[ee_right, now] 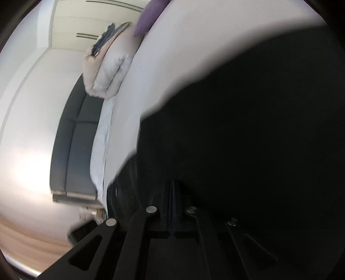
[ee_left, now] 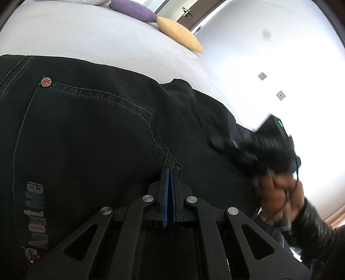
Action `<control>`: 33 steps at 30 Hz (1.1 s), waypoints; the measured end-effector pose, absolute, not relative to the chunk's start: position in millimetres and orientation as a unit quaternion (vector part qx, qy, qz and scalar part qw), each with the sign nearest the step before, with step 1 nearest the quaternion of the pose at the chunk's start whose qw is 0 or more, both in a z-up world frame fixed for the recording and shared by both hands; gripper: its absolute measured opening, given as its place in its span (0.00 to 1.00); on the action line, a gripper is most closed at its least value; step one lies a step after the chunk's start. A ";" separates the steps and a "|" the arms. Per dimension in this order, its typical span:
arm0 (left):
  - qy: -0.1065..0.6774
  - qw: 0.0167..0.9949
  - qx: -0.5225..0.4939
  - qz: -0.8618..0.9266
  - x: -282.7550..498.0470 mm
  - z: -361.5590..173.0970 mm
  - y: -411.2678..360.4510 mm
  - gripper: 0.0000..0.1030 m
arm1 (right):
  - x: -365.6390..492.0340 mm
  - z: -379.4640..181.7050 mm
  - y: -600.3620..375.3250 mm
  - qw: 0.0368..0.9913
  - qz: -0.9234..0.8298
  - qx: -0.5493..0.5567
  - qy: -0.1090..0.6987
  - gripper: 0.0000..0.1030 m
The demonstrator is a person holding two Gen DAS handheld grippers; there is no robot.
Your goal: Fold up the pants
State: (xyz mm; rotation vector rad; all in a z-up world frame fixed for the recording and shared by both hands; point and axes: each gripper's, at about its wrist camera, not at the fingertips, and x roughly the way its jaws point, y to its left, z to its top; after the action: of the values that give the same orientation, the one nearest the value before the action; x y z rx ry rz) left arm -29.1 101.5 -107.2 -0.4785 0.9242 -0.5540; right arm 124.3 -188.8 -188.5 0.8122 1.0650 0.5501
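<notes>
Black jeans [ee_left: 97,133] lie on a white bed, back pocket with a red rivet and grey lettering facing up. My left gripper [ee_left: 171,172] is shut, its blue pads pinching the jeans' fabric at the pocket's lower corner. The right gripper [ee_left: 267,142] shows blurred in the left wrist view at the jeans' right edge, held by a hand. In the right wrist view the right gripper [ee_right: 172,185] is shut and dark cloth of the jeans [ee_right: 248,140] fills the view around it; the grip itself is too dark to see clearly.
A purple cushion [ee_left: 133,9] and a yellow cushion [ee_left: 179,33] lie at the far end of the white bed [ee_left: 86,36]. A folded white duvet [ee_right: 107,66] sits near the bed edge beside a grey headboard [ee_right: 73,140]. Wooden floor shows below.
</notes>
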 end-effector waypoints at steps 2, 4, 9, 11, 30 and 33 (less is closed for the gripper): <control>0.435 0.833 -0.222 -0.260 -32.1 -106.5 103.8 0.02 | 98.3 -184.0 -196.5 0.757 0.249 0.356 0.488 0.00; 0.434 0.834 -0.221 -0.259 -35.3 -105.3 108.3 0.02 | 74.9 -185.9 -213.2 0.757 0.246 0.360 0.486 0.00; 0.431 0.840 -0.215 -0.251 -37.2 -101.0 117.6 0.02 | 8.3 -192.0 -273.6 0.762 0.230 0.386 0.466 0.00; 0.430 0.840 -0.217 -0.250 -49.4 -109.7 116.5 0.02 | -9.6 -192.7 -304.1 0.768 0.198 0.410 0.450 0.00; 0.410 0.832 -0.234 -0.292 25.3 -59.9 40.7 0.02 | 16.5 -138.6 -368.2 0.807 0.063 0.484 0.331 0.44; 0.438 0.817 -0.210 -0.312 48.1 -70.7 4.4 0.02 | 60.2 -149.1 -323.1 0.792 0.118 0.479 0.360 0.44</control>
State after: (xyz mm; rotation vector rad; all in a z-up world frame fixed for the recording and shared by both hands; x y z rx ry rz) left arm 48.1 4.4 -70.7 -0.4479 0.9330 -0.6648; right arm 60.2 -323.1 -149.1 1.0296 0.7737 0.2540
